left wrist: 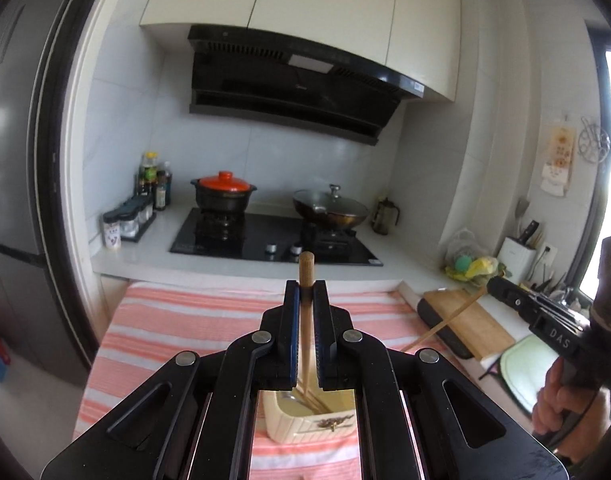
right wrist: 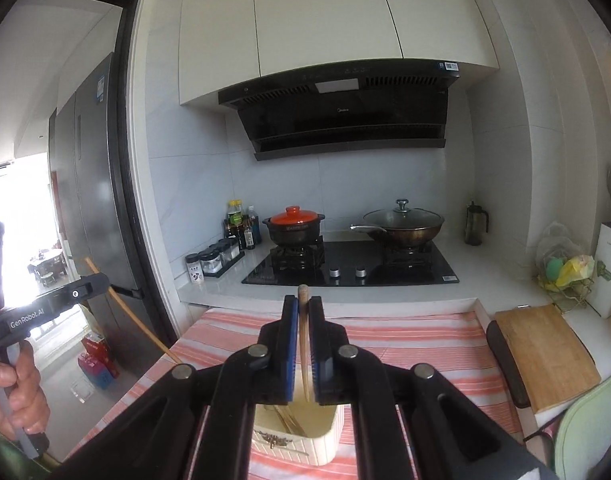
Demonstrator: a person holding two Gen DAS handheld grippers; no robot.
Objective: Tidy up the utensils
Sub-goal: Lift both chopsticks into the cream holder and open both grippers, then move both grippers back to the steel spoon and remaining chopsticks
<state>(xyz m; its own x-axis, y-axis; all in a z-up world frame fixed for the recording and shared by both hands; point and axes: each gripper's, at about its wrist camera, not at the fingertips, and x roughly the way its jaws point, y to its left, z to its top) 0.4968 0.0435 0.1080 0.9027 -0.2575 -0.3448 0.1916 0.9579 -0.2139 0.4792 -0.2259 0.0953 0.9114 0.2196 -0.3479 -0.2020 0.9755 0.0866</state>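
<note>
The left tool is pressed together on a thin round wooden chopstick, which is held upright between the blue pads, its thick end above the jaws. The right tool is pinching a second wooden chopstick in the same way. Under each tool, the thin end is seen to reach down into a cream ribbed utensil box which stands on the pink and white striped cloth of the bench. Some utensils are already lying inside the box.

The step in hand is judged to be the lowering of the two chopsticks into the box. It would be done well if each stick is kept vertical, the tip is guided inside the box wall, and the jaws are spread only when the tip is low enough, so that the stick is not tipped out. The two tools are near each other, so a collision should be avoided.

Further away, a wooden cutting board is lying at the right of the cloth. Behind, a black clay pot with orange lid and a lidded wok are placed on the black stove. Nothing is seen to block the box.
</note>
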